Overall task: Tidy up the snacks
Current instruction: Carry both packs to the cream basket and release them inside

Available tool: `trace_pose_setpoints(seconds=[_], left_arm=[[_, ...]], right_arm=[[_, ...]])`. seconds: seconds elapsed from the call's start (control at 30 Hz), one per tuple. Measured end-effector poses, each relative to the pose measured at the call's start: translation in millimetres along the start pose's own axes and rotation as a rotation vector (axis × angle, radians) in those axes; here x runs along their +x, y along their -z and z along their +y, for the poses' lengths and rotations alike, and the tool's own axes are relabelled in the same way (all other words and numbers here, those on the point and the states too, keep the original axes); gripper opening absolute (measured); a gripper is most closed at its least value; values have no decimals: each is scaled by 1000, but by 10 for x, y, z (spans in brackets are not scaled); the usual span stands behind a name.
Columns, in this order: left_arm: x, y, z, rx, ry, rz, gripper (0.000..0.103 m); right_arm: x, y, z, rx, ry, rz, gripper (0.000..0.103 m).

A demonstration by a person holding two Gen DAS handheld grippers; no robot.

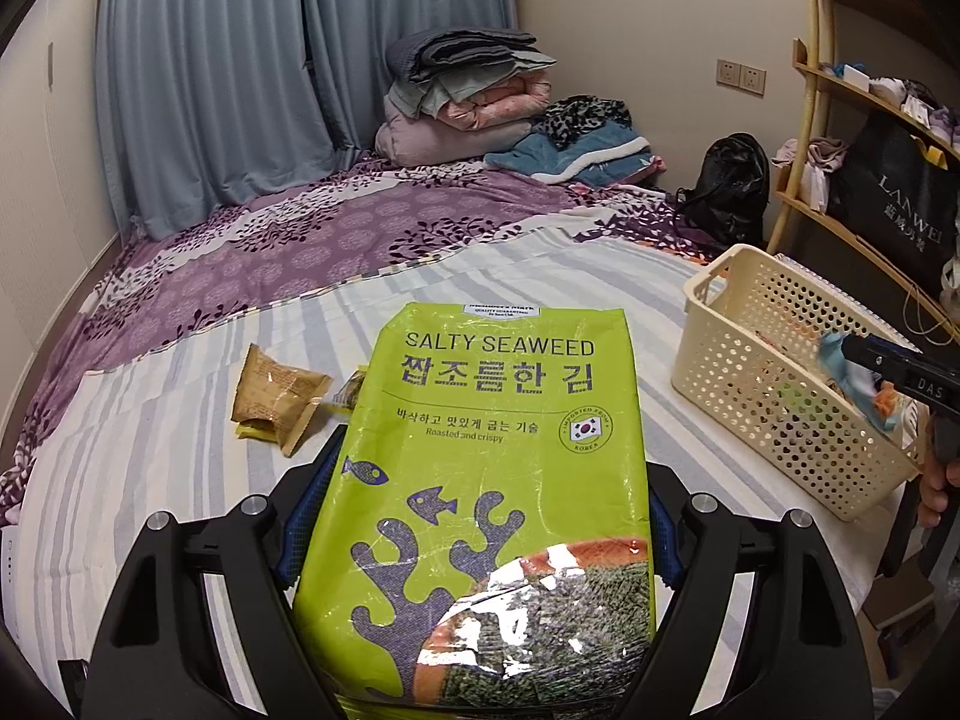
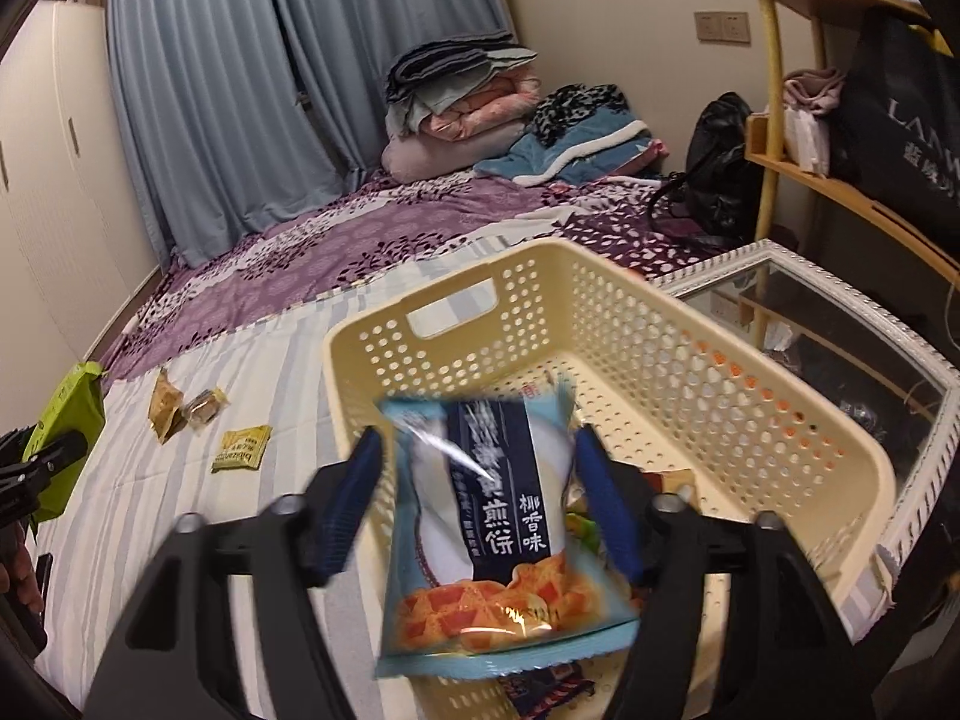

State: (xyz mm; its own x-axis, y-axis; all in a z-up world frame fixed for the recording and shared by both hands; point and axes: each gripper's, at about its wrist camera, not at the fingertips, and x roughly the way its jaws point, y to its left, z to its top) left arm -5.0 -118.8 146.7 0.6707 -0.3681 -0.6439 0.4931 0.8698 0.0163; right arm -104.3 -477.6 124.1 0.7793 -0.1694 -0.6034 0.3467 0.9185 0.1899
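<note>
Right tongs [image 2: 480, 516] grip the blue cracker packet [image 2: 492, 528] above the basket [image 2: 600, 300] for release; left tongs [image 1: 480, 516] clamp the seaweed bag [image 1: 498, 450], staged beside it.

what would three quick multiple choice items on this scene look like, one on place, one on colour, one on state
1. Where is the right gripper's blue packet?
A. over the basket
B. on the pillows
C. on the shelf

2. What colour is the seaweed bag?
A. red
B. green
C. white

3. How is the left gripper?
A. open, empty
B. shut on the seaweed bag
C. out of view

Answers: 1 A, the basket lies right beneath it. 2 B, its front is lime green. 3 B, both fingers press the bag's sides.
</note>
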Motion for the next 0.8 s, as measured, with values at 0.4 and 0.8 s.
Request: trace_pose_setpoints(seconds=[0.4,0.8], left_arm=[[95,-148,-410,66,73,-3,83],[295,-485,-1172,157,196,-22,83]], right_arm=[[-146,67,-362,110,62,-34,94],[-261,166,-490,113,80,-52,94]])
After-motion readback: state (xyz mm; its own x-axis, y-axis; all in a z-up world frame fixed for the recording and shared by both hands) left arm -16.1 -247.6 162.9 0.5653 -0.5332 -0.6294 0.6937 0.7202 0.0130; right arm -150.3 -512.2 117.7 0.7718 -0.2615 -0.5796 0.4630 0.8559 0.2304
